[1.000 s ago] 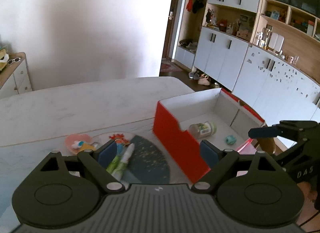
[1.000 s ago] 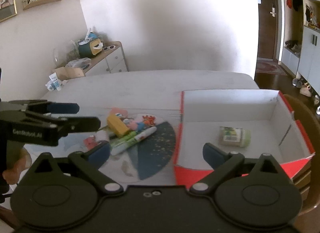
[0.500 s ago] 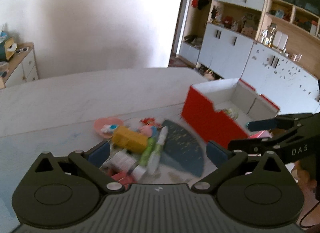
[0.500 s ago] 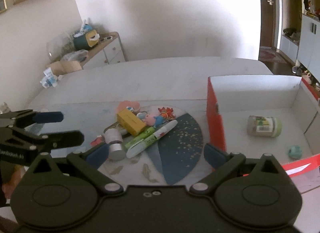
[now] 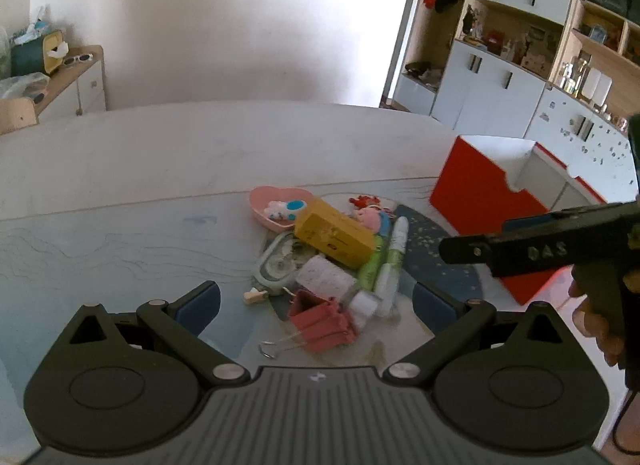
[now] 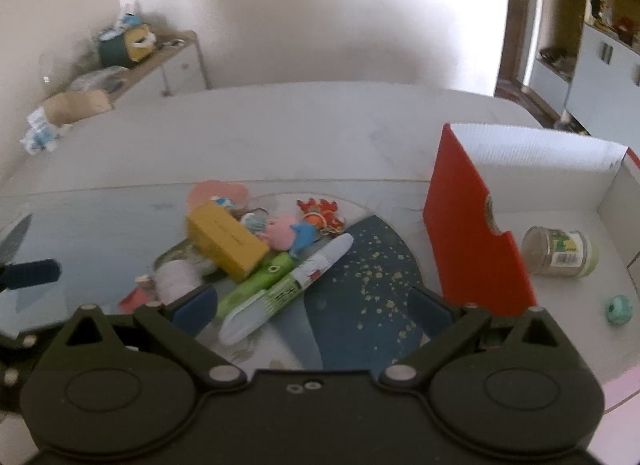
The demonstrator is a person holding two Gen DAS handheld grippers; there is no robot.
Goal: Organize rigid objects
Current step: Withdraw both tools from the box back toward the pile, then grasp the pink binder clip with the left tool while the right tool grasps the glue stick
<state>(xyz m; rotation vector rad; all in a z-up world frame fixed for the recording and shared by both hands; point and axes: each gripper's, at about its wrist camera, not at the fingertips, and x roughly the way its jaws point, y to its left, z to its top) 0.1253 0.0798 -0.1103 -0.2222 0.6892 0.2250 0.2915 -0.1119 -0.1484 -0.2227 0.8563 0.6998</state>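
Note:
A pile of small items lies on a dark blue mat [image 6: 372,277]: a yellow box [image 5: 334,239], pink binder clips [image 5: 320,321], a white roll [image 5: 326,277], green and white pens [image 6: 288,289], cartoon keychains [image 6: 304,225] and a pink heart dish [image 5: 280,205]. My left gripper [image 5: 316,301] hangs open just above the binder clips, touching nothing. My right gripper [image 6: 312,305] is open over the pens, holding nothing. The red box [image 6: 472,241] stands to the right, with a jar [image 6: 560,253] and a small teal object [image 6: 618,309] inside.
The right gripper [image 5: 472,251] reaches in from the right in the left wrist view, with a hand behind it. A tape dispenser [image 5: 276,261] and a small wooden peg [image 5: 254,296] lie in the pile. White cupboards [image 5: 500,81] and a side cabinet [image 6: 160,61] stand beyond the table.
Both grippers have swung from the red box leftwards and down, to the pile of items. The left jaws have spread wider. The pile now sits close between both pairs of fingers.

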